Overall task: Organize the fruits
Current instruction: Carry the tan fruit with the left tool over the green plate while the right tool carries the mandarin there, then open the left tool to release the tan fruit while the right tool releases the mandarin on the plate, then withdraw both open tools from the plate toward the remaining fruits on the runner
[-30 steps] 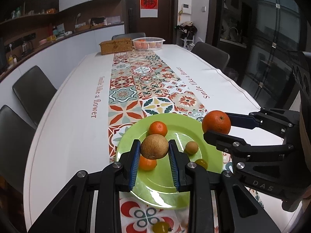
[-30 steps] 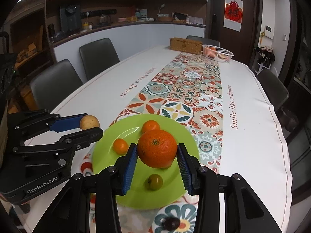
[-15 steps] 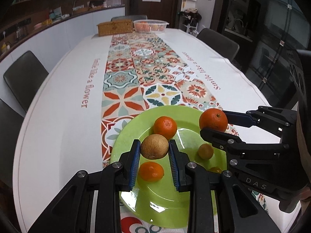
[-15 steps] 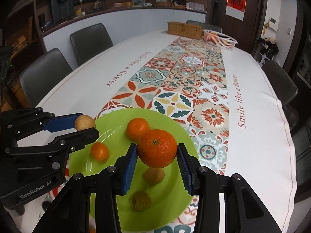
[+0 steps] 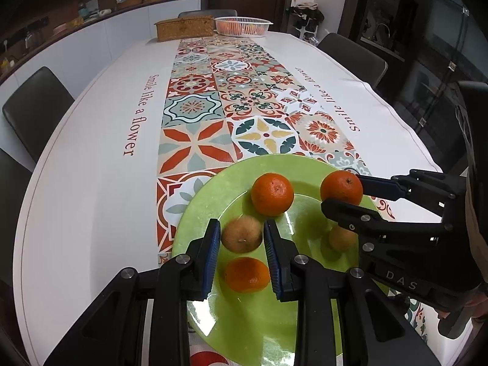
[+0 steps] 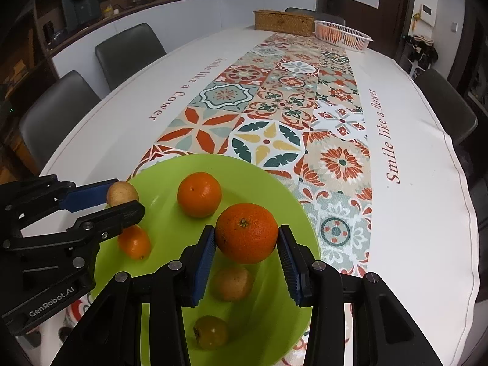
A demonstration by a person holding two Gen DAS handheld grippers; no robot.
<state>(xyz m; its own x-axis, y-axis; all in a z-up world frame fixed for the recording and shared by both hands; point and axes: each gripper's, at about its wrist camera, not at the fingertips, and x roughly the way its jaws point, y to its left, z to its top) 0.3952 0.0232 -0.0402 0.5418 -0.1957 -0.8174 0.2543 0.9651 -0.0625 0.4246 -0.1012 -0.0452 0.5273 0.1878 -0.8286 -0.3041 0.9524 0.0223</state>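
Note:
A green plate (image 5: 210, 201) (image 6: 274, 189) lies on the patterned runner. My left gripper (image 5: 241, 238) (image 6: 122, 195) stands over the plate's left part with a brown round fruit (image 5: 241, 235) (image 6: 121, 193) between its pads; the fruit looks blurred and a small gap shows beside it. My right gripper (image 6: 246, 235) (image 5: 341, 195) is shut on a large orange (image 6: 246, 232) (image 5: 341, 188), held just above the plate. On the plate lie a tangerine (image 5: 272, 193) (image 6: 199, 194), a small orange fruit (image 5: 247, 275) (image 6: 134, 242), a tan fruit (image 6: 232, 283) (image 5: 341, 238) and a yellowish fruit (image 6: 211, 331).
A white basket (image 5: 243, 26) (image 6: 343, 35) with orange fruit and a wicker box (image 5: 184, 27) (image 6: 283, 23) stand at the table's far end. Dark chairs (image 5: 33, 103) (image 6: 128, 52) line the table's sides.
Both grippers have lowered and moved forward over the plate. The left jaws have spread a little around the brown fruit. The right gripper keeps its hold on the orange.

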